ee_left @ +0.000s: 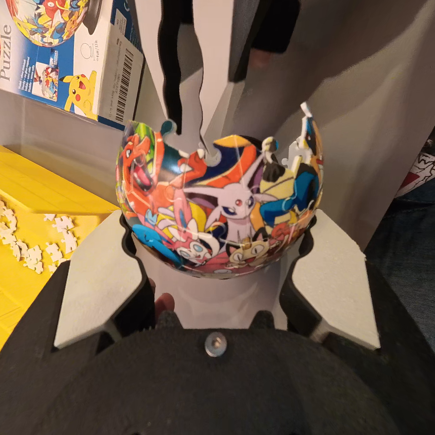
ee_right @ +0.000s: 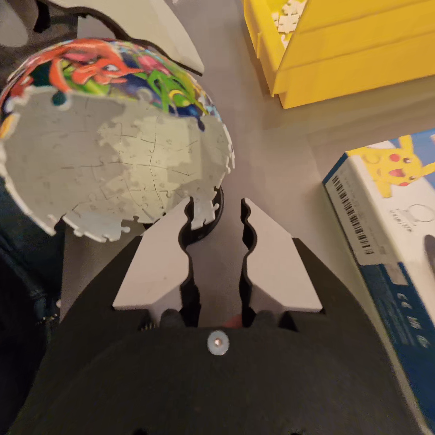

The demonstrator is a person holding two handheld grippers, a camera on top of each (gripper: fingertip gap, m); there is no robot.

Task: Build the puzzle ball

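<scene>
The puzzle ball (ee_left: 219,202) is a partly built, colourful cartoon shell, open at the top with a jagged rim. My left gripper (ee_left: 219,226) is shut on it, one finger on each side of its lower half. In the right wrist view the ball (ee_right: 117,153) shows its pale inner side, with a left gripper finger (ee_right: 164,35) behind it. My right gripper (ee_right: 216,202) is open and empty, its tips just beside the ball's rim. It also shows in the left wrist view (ee_left: 207,106), reaching in from behind the ball, just above the far rim.
A yellow bin (ee_left: 35,183) with several loose white pieces (ee_left: 35,247) stands at the left; it also shows in the right wrist view (ee_right: 353,58). The puzzle box (ee_left: 70,58) (ee_right: 388,211) lies on the grey table. A black round stand (ee_right: 214,221) shows under the ball's edge. A person's leg (ee_left: 412,235) is at the right. Tip to tip, the grippers are about 8 centimeters apart.
</scene>
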